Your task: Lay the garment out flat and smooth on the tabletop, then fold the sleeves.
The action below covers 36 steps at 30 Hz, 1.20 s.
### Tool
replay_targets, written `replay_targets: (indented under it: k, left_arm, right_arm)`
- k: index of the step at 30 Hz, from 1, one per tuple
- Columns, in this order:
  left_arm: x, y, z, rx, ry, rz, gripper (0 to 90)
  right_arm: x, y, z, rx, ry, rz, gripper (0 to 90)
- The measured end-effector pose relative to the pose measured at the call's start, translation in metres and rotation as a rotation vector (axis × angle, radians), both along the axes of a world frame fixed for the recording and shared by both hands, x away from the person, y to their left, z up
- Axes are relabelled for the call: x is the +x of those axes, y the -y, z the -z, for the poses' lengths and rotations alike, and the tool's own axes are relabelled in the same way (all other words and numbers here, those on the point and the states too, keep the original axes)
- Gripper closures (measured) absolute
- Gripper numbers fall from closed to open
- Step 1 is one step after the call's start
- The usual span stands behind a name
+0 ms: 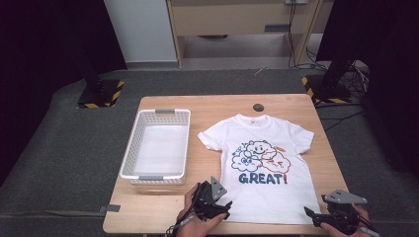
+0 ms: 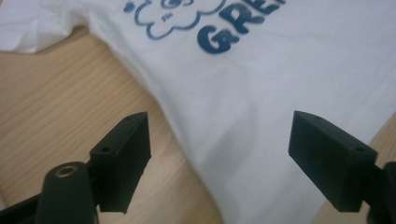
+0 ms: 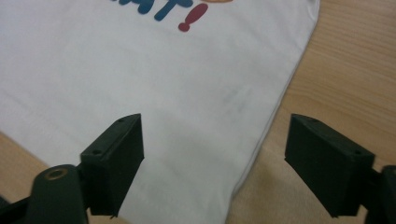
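Tee (image 1: pixel 261 163) lies flat, print up, on table (image 1: pixel 163 207) right of basket (image 1: pixel 157 148), w/ left gripper (image 1: pixel 217 210) & right gripper (image 1: pixel 316 216) both wide open, empty, at its hem corners; risk: pinching only the top layer, so the fold bunches.

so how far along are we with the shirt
Done: the white t-shirt lies spread flat, print up, on the table. In hand: the left gripper and right gripper sit at its two bottom corners, jaws open with nothing between them. Left: no fold shows yet, and the white basket beside it holds nothing.
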<state>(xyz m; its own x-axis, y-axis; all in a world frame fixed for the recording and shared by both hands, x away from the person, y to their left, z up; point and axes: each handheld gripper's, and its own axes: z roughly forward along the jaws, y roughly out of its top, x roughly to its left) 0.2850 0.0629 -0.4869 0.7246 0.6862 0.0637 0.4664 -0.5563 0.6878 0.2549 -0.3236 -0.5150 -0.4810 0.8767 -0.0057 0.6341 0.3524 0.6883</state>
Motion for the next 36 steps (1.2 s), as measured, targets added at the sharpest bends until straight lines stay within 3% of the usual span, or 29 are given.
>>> replay_targets:
  k: [5, 10, 12, 20, 29, 36]
  left_arm:
    - [0.025, 0.022, 0.004, -0.016, -0.012, 0.025, 9.7]
    - [0.047, 0.037, 0.023, -0.063, -0.029, 0.026, 6.6]
    - [0.049, 0.038, 0.028, -0.068, -0.028, 0.027, 6.7]
    - [0.052, 0.035, 0.047, -0.023, -0.056, 0.040, 5.7]
    - [0.051, 0.032, 0.051, -0.052, -0.033, 0.042, 3.6]
    - [0.048, 0.031, 0.053, -0.067, -0.020, 0.032, 3.2]
  right_arm:
    - [0.021, 0.004, 0.004, 0.046, -0.005, 0.040, 10.3]
    - [0.041, 0.011, 0.008, 0.040, -0.017, 0.089, 8.5]
    - [0.049, 0.016, 0.009, 0.050, -0.012, 0.109, 8.5]
    - [0.065, 0.023, 0.012, 0.090, -0.011, 0.146, 8.5]
    - [0.086, 0.017, 0.006, 0.109, 0.006, 0.134, 6.8]
    - [0.113, 0.023, 0.007, 0.146, 0.007, 0.184, 5.4]
